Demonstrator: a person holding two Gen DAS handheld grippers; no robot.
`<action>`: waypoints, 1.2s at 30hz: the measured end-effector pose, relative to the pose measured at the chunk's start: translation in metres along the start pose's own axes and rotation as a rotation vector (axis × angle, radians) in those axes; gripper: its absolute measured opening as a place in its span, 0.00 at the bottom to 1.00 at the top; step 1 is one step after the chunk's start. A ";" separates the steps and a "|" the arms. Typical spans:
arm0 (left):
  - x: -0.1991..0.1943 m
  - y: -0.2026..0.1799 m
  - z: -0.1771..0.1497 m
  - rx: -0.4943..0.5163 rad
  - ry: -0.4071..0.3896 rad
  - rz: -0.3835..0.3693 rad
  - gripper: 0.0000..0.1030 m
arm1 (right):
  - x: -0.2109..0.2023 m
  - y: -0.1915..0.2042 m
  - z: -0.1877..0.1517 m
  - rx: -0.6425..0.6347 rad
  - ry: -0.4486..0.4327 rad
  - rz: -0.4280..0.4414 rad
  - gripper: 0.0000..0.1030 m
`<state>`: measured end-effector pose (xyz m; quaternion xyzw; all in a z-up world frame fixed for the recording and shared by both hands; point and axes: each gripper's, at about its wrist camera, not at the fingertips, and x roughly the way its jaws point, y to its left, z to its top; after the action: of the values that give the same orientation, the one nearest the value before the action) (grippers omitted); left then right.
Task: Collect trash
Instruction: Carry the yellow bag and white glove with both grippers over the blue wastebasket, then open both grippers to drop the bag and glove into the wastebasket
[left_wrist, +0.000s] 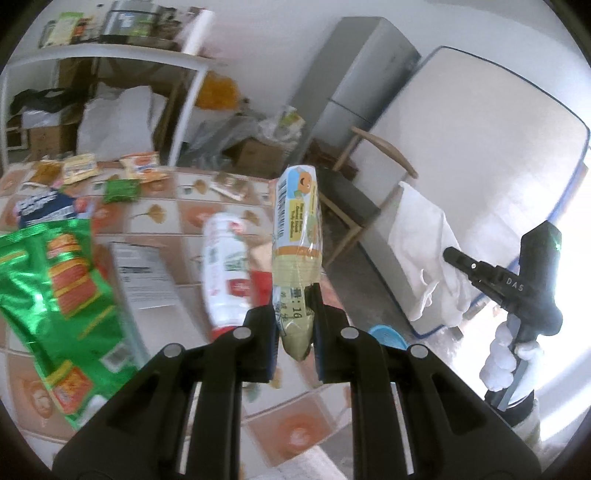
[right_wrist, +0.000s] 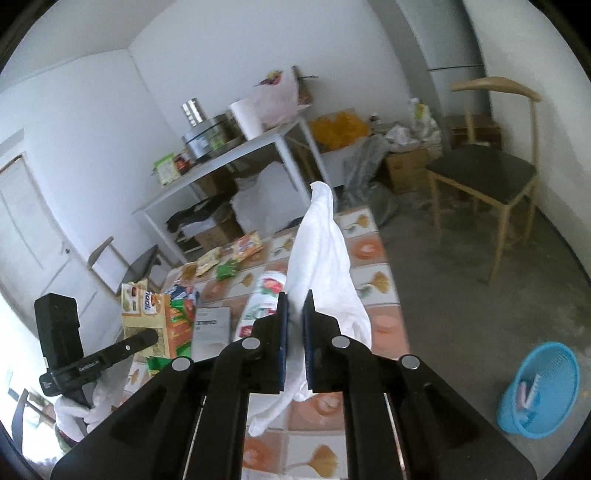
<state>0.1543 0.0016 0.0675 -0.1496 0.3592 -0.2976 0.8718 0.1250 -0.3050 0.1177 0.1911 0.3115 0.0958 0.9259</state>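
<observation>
While the left gripper (left_wrist: 295, 317) points out over the tiled surface (left_wrist: 177, 218), its jaws are clamped on the lower end of a pale yellow plastic snack wrapper with an orange cartoon print (left_wrist: 297, 229), which stands upright between and above them. Left of these jaws lie a white bottle with a red and green label (left_wrist: 225, 269), a white printed box (left_wrist: 142, 277) and a crinkled green foil bag (left_wrist: 59, 295). The right gripper (right_wrist: 295, 332) has its jaws closed on a white crumpled cloth (right_wrist: 321, 273), which rises above them and hangs down below them. Well off to the right of those jaws, a blue plastic basket (right_wrist: 539, 391) sits on the grey floor (right_wrist: 461, 288), holding a few small pieces.
</observation>
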 end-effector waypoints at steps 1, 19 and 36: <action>0.004 -0.007 0.000 0.009 0.004 -0.012 0.13 | -0.005 -0.004 -0.001 0.006 -0.003 -0.008 0.08; 0.153 -0.195 -0.028 0.244 0.324 -0.342 0.13 | -0.129 -0.185 -0.084 0.372 -0.103 -0.299 0.08; 0.405 -0.342 -0.146 0.349 0.782 -0.364 0.15 | -0.087 -0.398 -0.186 0.804 -0.051 -0.316 0.08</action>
<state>0.1380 -0.5245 -0.0894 0.0622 0.5734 -0.5360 0.6165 -0.0348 -0.6374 -0.1362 0.4887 0.3264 -0.1809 0.7886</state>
